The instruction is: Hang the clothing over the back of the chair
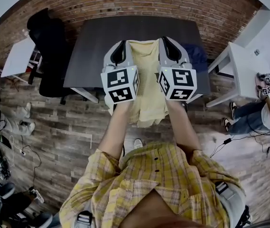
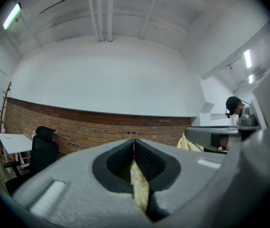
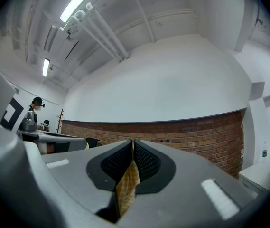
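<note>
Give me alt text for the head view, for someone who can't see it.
A person looking down holds a pale yellow garment between the left gripper and right gripper, both clamped on it, with a dark table beyond. A black office chair stands at the left.

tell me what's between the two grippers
A yellow garment spans the gap between the left gripper and the right gripper, each shut on an edge of it; the head view shows this best.
</note>
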{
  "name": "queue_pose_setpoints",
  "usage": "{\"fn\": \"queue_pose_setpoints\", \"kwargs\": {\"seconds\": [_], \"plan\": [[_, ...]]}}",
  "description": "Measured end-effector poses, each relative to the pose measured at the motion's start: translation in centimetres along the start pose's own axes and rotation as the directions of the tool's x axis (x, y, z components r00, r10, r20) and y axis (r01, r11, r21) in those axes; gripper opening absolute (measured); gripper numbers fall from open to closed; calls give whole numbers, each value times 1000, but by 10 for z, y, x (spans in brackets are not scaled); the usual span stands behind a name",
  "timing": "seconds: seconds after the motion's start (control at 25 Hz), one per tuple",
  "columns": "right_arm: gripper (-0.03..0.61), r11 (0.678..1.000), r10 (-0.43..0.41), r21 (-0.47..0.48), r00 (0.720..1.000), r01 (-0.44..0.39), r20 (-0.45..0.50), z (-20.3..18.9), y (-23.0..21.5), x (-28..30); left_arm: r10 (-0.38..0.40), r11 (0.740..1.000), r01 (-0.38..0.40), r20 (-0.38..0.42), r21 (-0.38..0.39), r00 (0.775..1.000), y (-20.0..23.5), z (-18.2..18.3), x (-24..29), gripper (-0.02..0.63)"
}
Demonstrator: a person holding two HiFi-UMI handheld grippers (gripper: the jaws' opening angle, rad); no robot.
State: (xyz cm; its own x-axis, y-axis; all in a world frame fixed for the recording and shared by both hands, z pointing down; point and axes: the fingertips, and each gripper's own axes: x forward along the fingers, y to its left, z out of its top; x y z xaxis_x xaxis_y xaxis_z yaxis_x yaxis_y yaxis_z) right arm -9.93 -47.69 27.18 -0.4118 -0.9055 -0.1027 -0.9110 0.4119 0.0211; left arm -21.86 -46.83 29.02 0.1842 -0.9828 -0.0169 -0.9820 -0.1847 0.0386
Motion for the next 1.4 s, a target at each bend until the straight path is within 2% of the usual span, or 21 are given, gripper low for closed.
{"fn": "queue_pose_setpoints", "kwargs": {"seconds": [0.88,1.04,1.16,1.4], "plan": [[18,999,-19,30,993,22,-112,-55,-7,7,1,1000,-1,-88,-3,996,-7,-42,14,6],[29,999,-17,35,991,22,-132,-61,-5,8,-5,1000,6,-96,4,995,-10,-43,13,6],[69,999,-7,41,989,13,-146,-66,-3,6,-6,1000,7,-102,2,995,-11,-46,12,9],[71,999,-6,43,991,12,-132,-62,1,0,-10,1000,10,-92,5,996,-14,-43,4,26]]}}
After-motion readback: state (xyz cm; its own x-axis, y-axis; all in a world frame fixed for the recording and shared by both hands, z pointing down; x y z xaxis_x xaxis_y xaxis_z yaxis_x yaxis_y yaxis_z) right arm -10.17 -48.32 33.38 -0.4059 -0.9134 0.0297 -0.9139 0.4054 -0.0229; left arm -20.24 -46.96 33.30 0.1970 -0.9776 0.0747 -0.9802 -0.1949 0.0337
